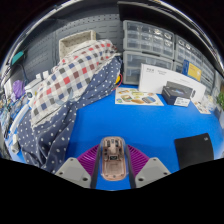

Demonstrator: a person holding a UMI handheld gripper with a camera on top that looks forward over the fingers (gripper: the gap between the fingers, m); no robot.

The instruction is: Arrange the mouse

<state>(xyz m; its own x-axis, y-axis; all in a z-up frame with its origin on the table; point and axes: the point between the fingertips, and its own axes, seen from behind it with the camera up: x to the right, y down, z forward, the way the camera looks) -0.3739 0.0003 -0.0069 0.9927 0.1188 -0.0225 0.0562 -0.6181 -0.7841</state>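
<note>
The fingers [112, 172] clamp the mouse [112, 156] between their pads, above the near blue bench [150, 125]. Pickup looks done; placing remains, perhaps on the black mouse pad [193, 150] at right.

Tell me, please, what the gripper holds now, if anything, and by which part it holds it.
The gripper holds a small grey mouse. Its two purple pads press on the mouse's left and right sides, and the mouse's front points ahead over the blue table.

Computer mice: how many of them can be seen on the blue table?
1. The mouse lies between the fingers of the tool, with the black mouse pad to its right. Others may be hidden under the checkered cloth on the blue table.
</note>
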